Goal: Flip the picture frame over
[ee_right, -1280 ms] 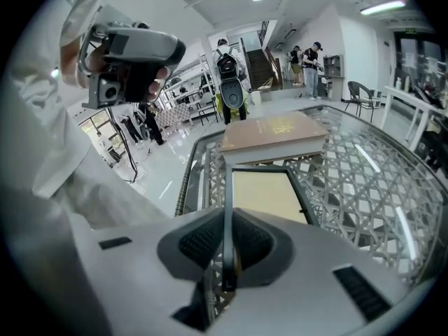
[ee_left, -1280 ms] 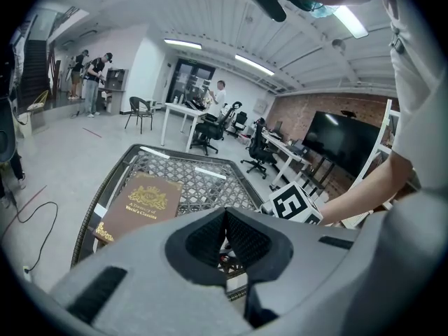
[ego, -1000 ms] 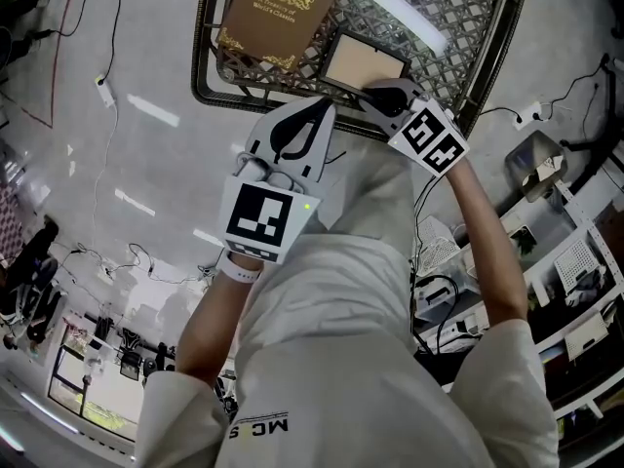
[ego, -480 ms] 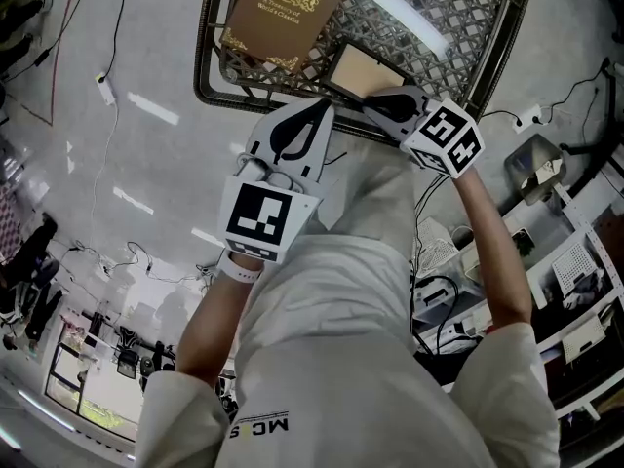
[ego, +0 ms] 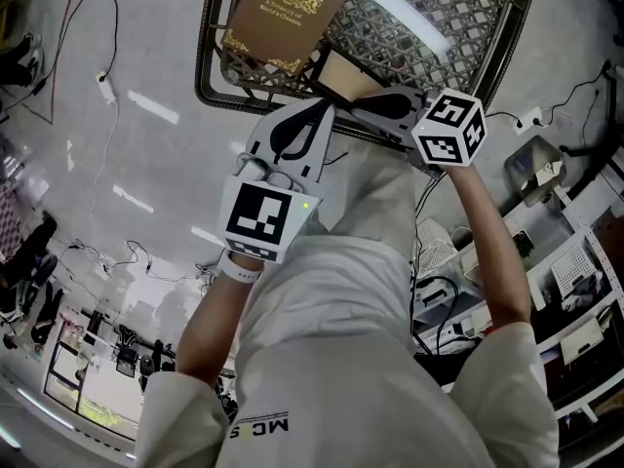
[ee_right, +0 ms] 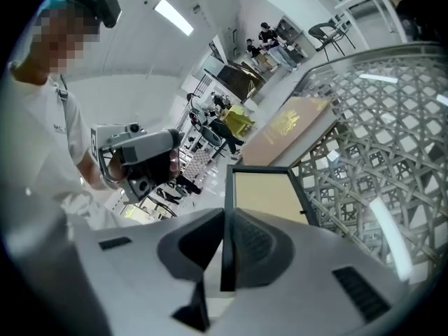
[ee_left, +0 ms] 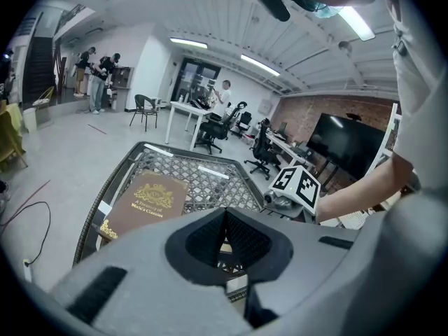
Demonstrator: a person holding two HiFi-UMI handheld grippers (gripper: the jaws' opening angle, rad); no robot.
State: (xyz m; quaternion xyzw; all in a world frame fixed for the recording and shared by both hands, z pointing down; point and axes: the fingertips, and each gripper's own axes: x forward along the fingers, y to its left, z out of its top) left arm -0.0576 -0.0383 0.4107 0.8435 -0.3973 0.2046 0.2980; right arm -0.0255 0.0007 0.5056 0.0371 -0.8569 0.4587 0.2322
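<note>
The picture frame (ego: 341, 70) has a dark rim and a tan panel. It is tilted up off the lattice-topped metal table (ego: 208, 76), near the table's front edge. My right gripper (ego: 363, 105) is shut on the frame's near edge; in the right gripper view the frame (ee_right: 264, 193) stands edge-on between the closed jaws of the right gripper (ee_right: 227, 222). My left gripper (ego: 306, 113) hovers just left of it at the table's rim, shut and empty. In the left gripper view, the pads of the left gripper (ee_left: 225, 222) meet with nothing between them.
A brown book with gold print (ego: 284, 8) lies on the table just left of and beyond the frame, close to it. Shelving with clutter (ego: 570, 261) stands to the right. Cables (ego: 97, 76) trail on the floor at the left.
My right gripper has rolled over with the frame in it, its marker cube rising. The frame has tipped up from lying flat and shifted a little left. The left gripper has stayed put.
</note>
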